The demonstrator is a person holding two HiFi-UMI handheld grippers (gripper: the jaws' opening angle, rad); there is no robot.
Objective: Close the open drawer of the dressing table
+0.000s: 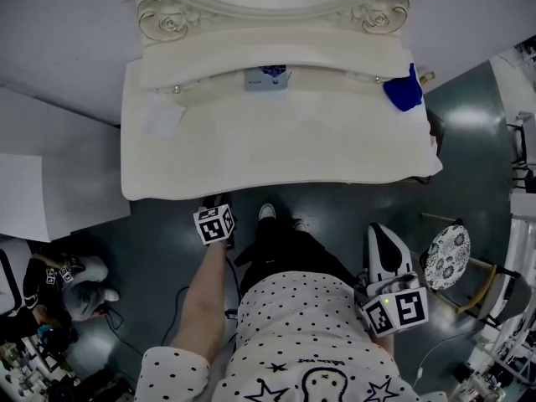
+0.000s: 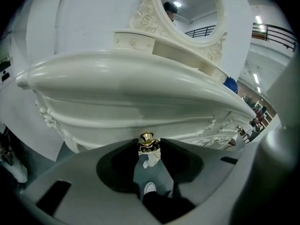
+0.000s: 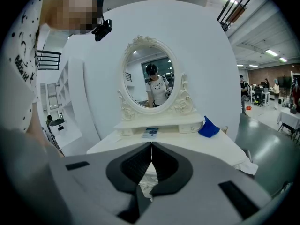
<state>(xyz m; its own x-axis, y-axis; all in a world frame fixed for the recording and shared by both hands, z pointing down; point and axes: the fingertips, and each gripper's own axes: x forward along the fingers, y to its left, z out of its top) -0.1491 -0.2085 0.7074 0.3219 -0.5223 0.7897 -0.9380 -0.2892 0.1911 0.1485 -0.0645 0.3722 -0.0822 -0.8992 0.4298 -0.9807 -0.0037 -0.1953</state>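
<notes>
Cream dressing table, one oval mirror, one blue cloth, two grippers.
Left gripper spread wide around the single brass knob of the drawer under the front edge, seemingly not pressing it; right gripper pinched together, empty.

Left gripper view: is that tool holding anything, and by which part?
The gold drawer knob sits between the tips of the left gripper's jaws, which flank its sides. Whether they actually pinch it cannot be told.
</notes>
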